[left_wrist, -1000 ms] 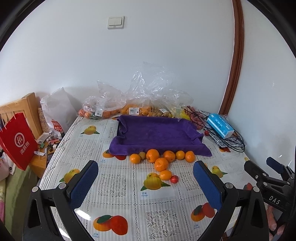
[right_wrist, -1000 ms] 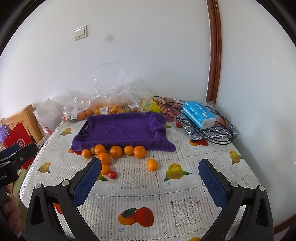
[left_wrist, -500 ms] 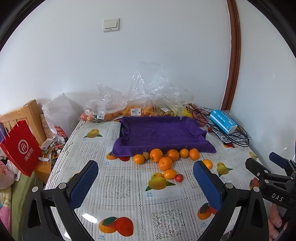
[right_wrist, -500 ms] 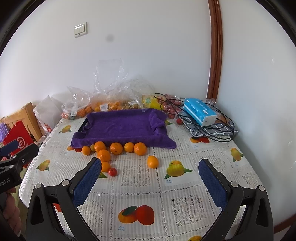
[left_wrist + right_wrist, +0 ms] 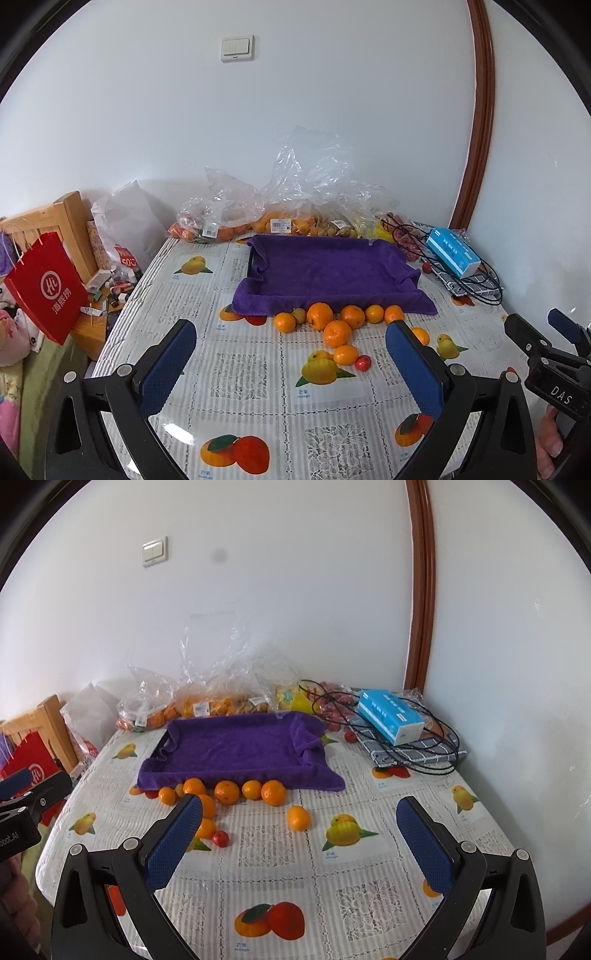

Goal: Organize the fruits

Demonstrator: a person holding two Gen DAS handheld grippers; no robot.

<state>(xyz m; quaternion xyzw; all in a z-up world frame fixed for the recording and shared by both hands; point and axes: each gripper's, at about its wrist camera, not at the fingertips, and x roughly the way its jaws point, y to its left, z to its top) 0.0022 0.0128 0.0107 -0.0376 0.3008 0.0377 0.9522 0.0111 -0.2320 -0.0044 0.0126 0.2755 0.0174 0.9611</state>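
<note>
Low in each frame, the left claw [image 5: 290,363] and right claw [image 5: 299,840] both gape wide and hold nothing above the worktop [image 5: 388,871]. Mid-frame, a lone orange [image 5: 298,818] and a small red fruit [image 5: 220,838] lie loose, with the orange cluster [image 5: 225,792] just beyond. It touches the front edge of the purple towel [image 5: 236,747]; fruit bags [image 5: 280,221] sit at the wall.

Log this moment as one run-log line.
left gripper: open, empty | right gripper: open, empty | oranges: loose on table | purple-towel tray: no fruit
</note>
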